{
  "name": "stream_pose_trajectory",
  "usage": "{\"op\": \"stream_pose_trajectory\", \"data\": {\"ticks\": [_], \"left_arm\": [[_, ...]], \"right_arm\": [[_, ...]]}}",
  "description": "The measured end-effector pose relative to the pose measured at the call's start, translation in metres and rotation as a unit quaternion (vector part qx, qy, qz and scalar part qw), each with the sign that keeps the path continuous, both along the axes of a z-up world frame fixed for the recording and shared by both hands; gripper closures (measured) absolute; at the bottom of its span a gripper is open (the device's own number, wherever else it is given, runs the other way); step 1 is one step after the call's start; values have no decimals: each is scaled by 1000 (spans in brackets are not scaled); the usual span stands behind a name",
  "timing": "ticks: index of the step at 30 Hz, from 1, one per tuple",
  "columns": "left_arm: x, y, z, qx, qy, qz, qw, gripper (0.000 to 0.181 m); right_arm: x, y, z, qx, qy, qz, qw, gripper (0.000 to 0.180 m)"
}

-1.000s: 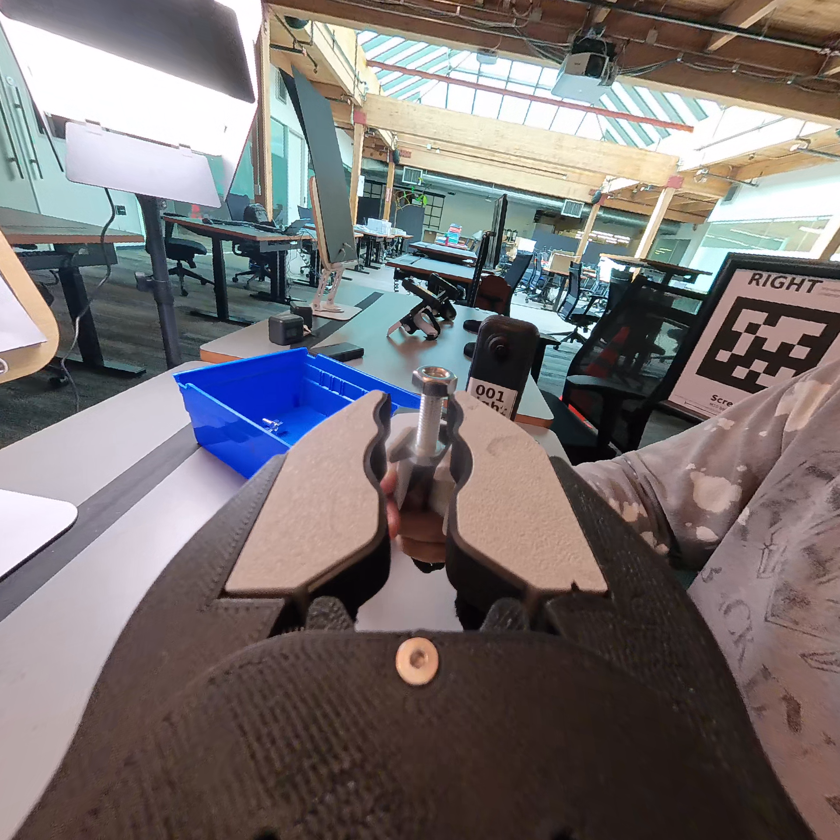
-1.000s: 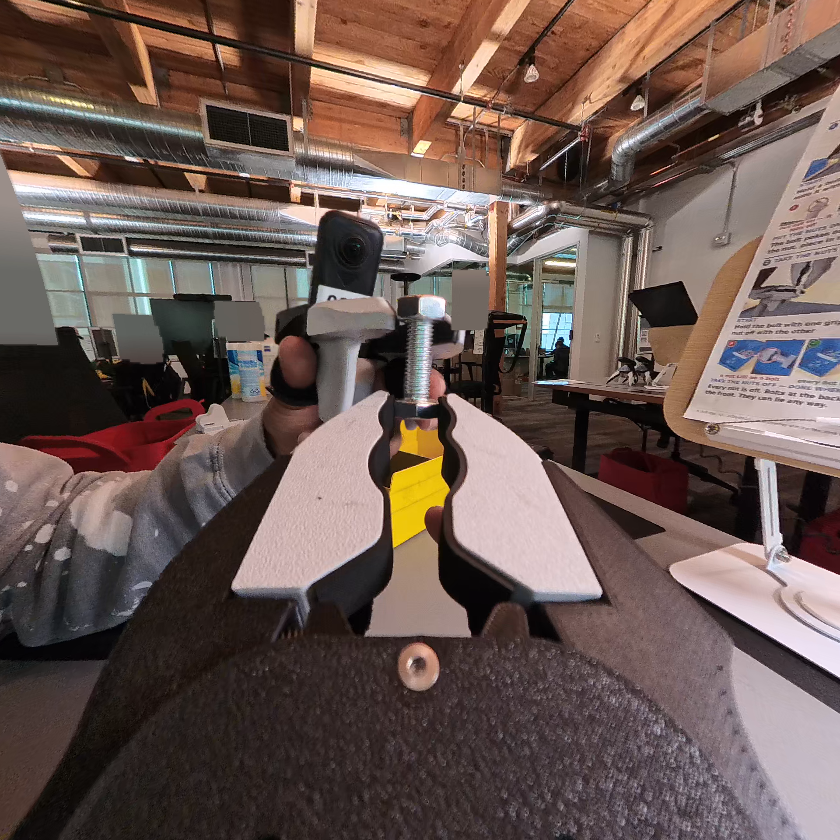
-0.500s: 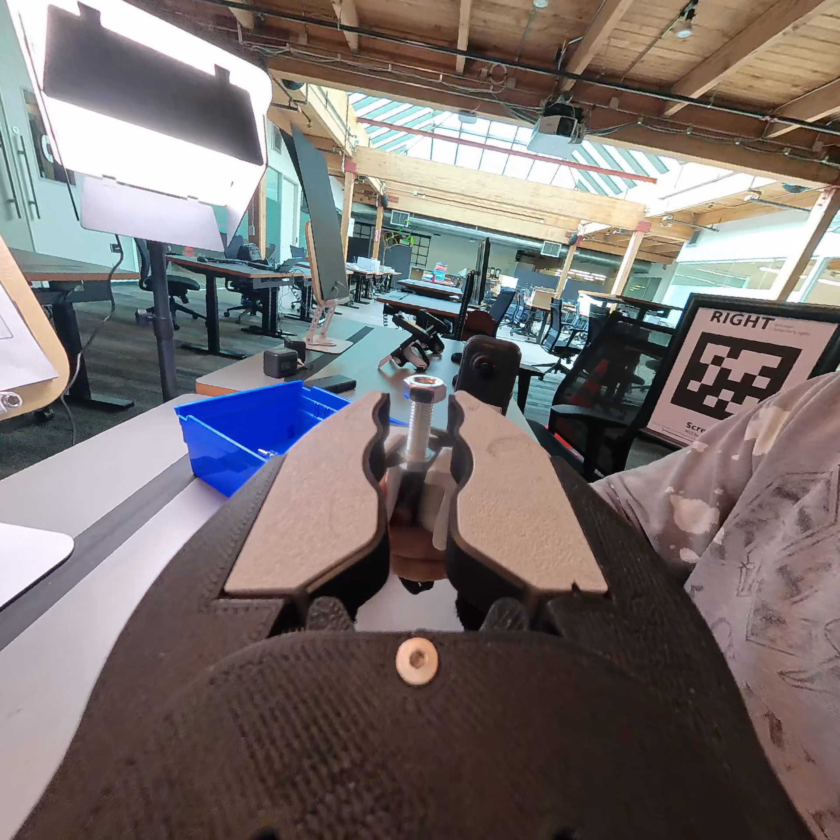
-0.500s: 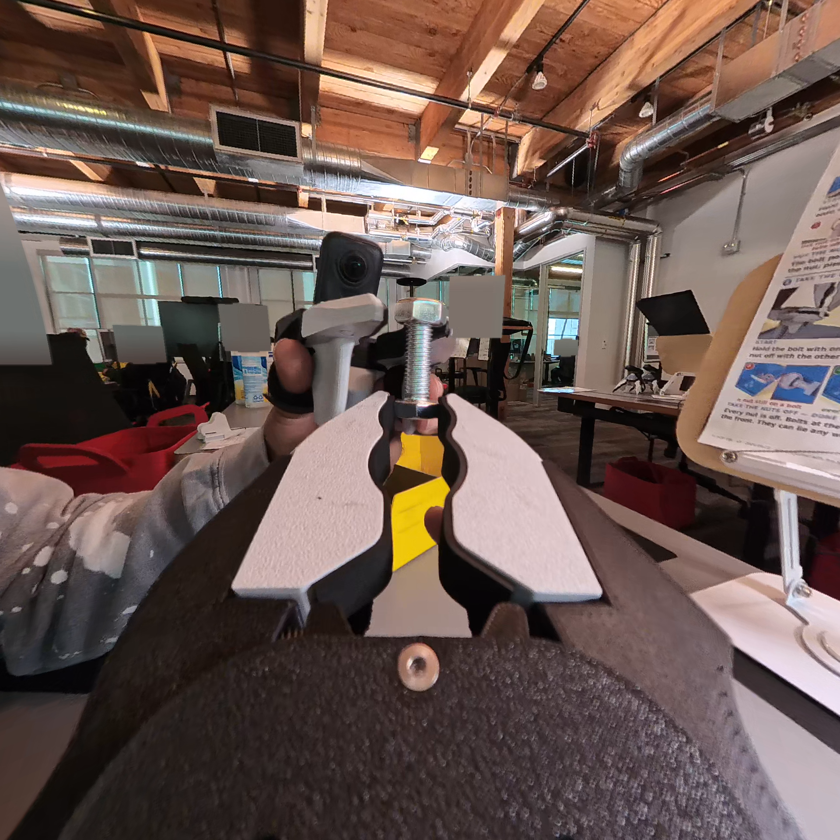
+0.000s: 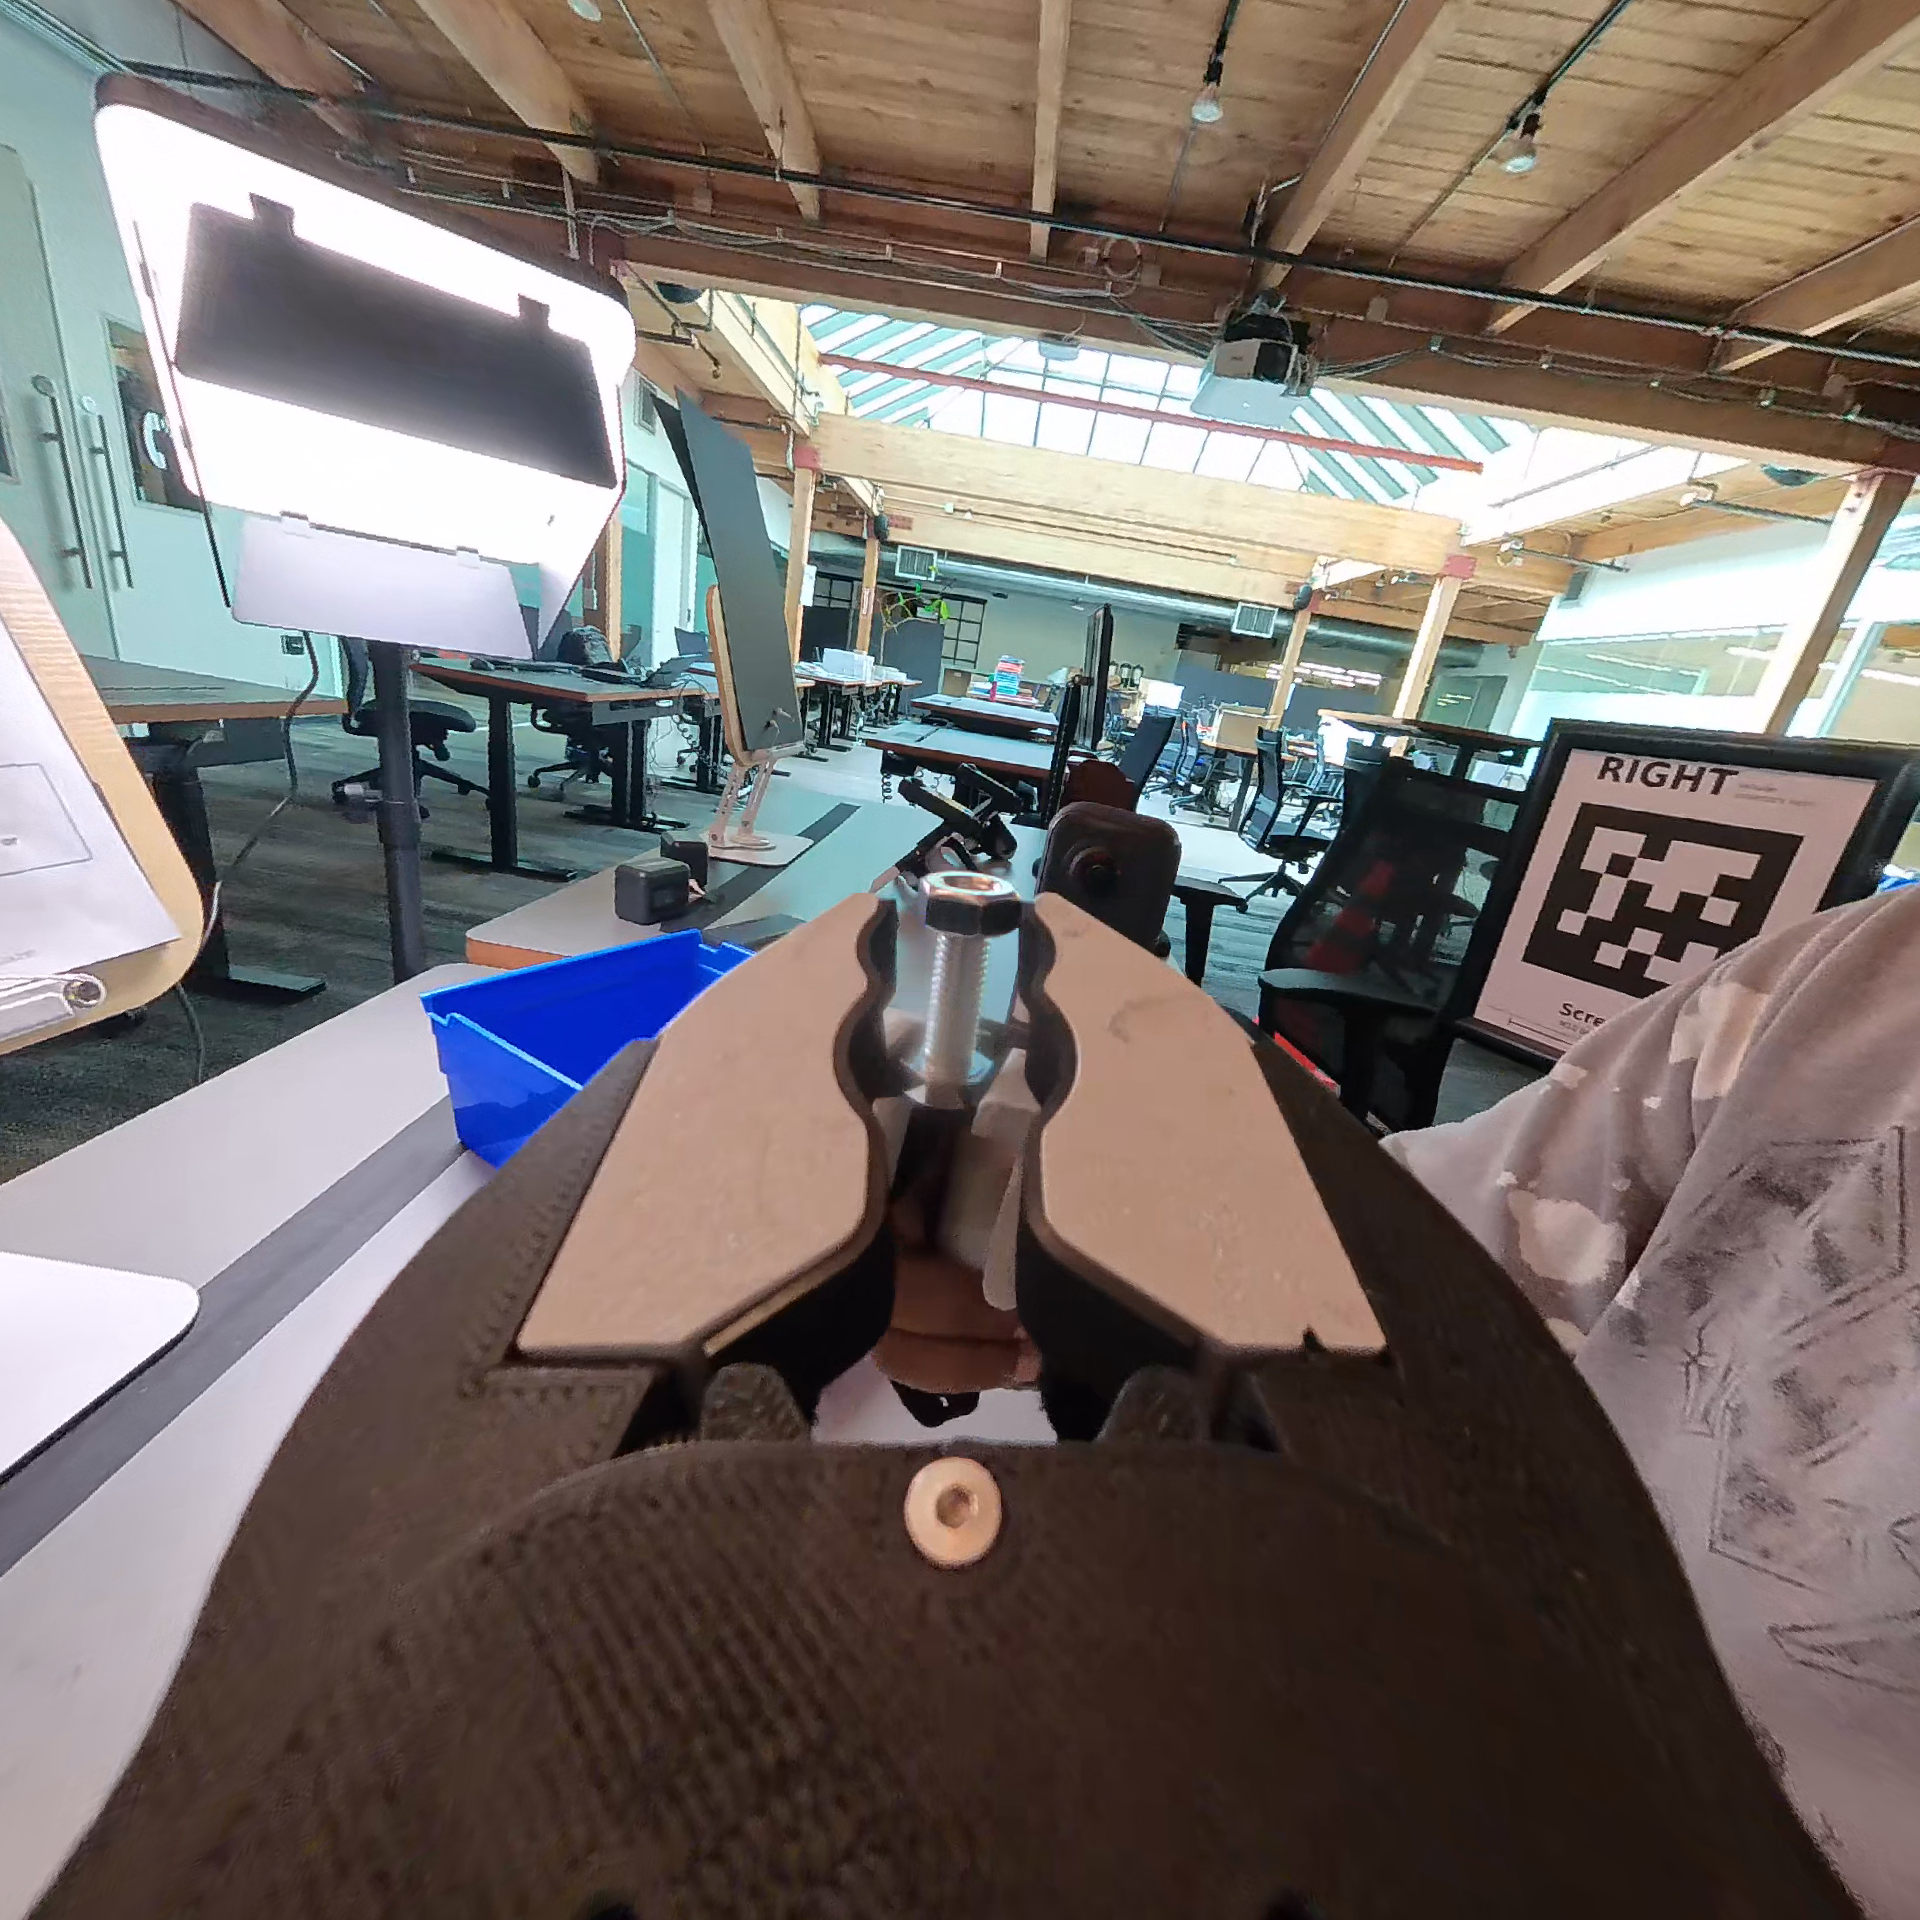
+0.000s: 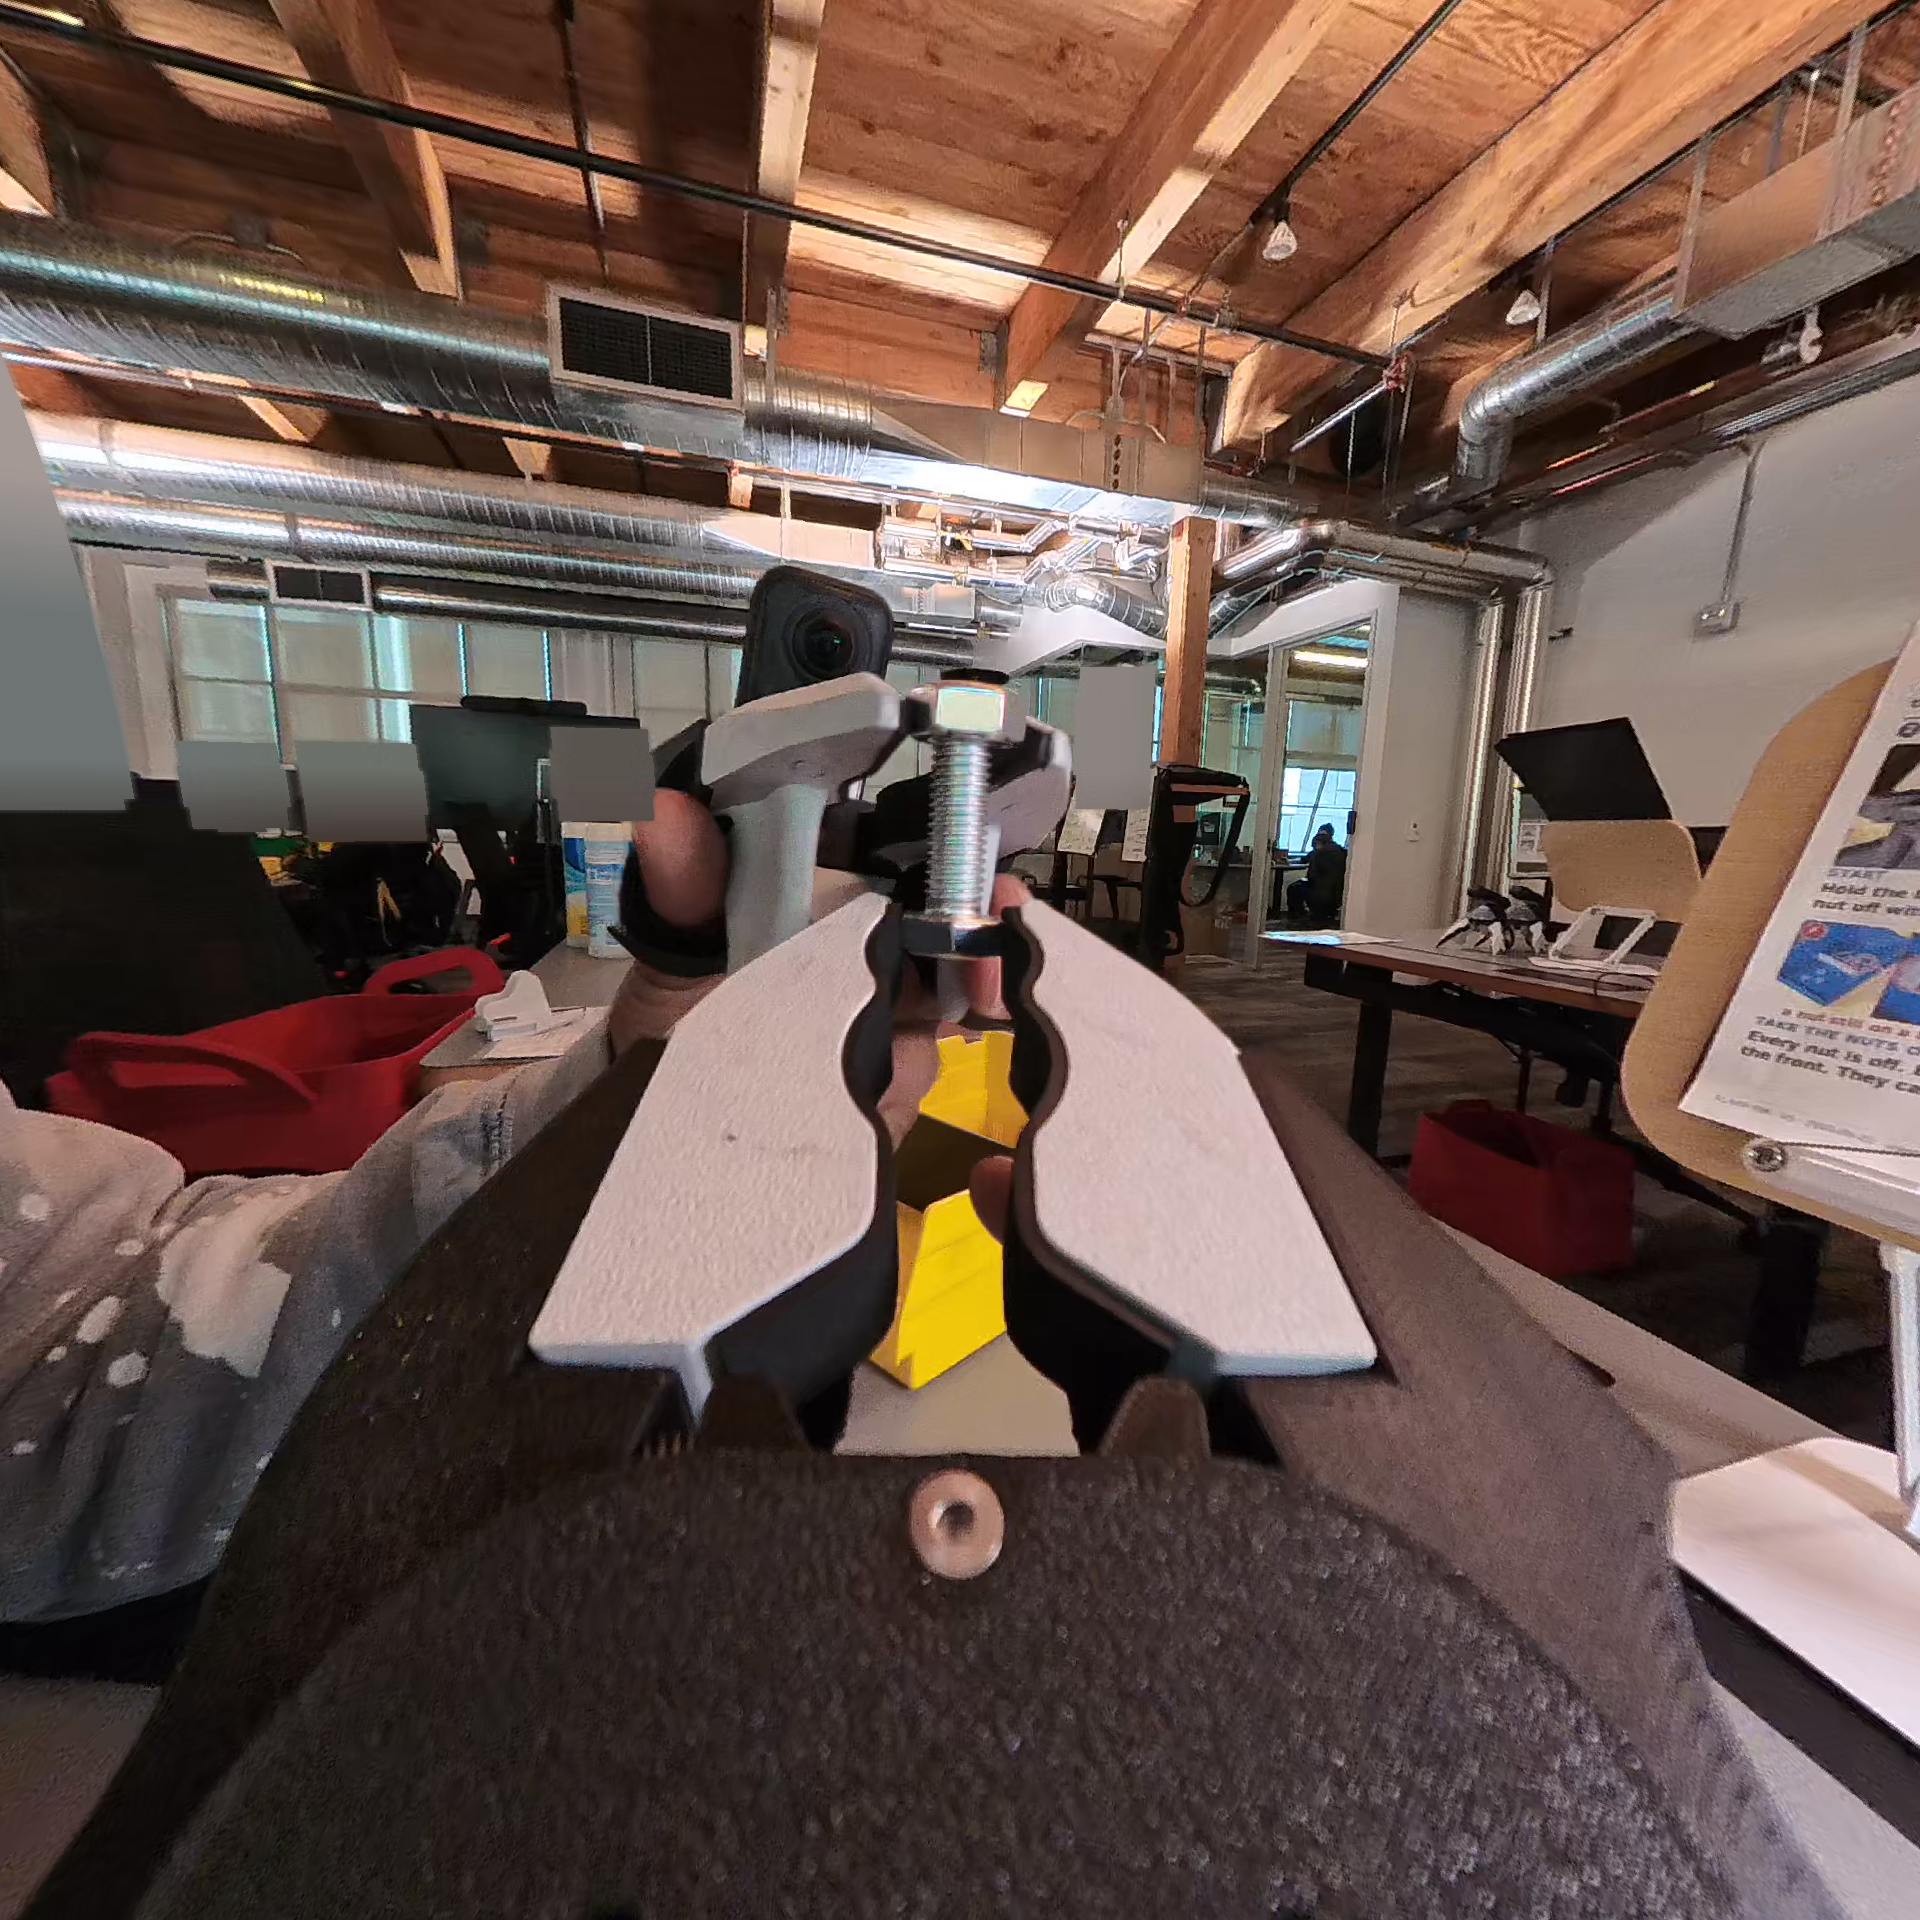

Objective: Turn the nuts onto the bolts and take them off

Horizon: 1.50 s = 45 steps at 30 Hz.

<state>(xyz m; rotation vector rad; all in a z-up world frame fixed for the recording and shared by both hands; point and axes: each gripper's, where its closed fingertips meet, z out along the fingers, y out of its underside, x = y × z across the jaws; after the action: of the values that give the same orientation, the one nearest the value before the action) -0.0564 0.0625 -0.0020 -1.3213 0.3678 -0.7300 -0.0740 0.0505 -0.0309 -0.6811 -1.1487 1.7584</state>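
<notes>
Left wrist view
- Left tool (image 5: 961, 925): narrow, tips closed on the upper hex piece.
- Nut (image 5: 971, 912): between the tips; judged the nut from its ring-like top face, not certain.
- Bolt (image 5: 951, 997): upright, threads bare below the nut, running down the gap between the fingers.
- Right tool (image 5: 997, 1143): grey fingers under the left tool, at the bolt's lower end.
- Blue bin (image 5: 561, 1029): on the tabletop (image 5: 208, 1195), ahead and left of the tool.

Right wrist view
- Right tool (image 6: 951, 935): narrow, tips clamped on the bolt's lower hex.
- Bolt (image 6: 958, 831): rises straight from the tips.
- Nut (image 6: 966, 712): at the top of the threads, flanked by the left tool (image 6: 971, 727).
- Yellow bin (image 6: 945, 1278): beneath, seen through the finger gap.

Step in hand (judged)
- Action: turning the nut along the thread.
- Method: keep both tools on the bolt's axis, hold the right tool fixed, rotate the left, grip the flats squarely.
- Risk: tilt binds the thread; a loose grip drops the nut.
</notes>
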Motion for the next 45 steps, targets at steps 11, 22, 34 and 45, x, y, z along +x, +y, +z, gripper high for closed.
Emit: {"op": "stream_pose_trajectory", "data": {"ticks": [11,22,34,45], "left_arm": [[-1,-6,0,17,-13,-23,1000,169],[-13,1,-4,-5,-15,13,1000,166],[7,-6,1,6,-12,-18,1000,155],[8,-9,4,12,-16,-19,1000,159]], "right_arm": [[16,-5,6,-25,30,58,998,162],[17,-6,7,-55,30,85,994,161],[17,-8,9,-60,23,83,994,162],[20,-3,8,-82,29,100,991,161]]}}
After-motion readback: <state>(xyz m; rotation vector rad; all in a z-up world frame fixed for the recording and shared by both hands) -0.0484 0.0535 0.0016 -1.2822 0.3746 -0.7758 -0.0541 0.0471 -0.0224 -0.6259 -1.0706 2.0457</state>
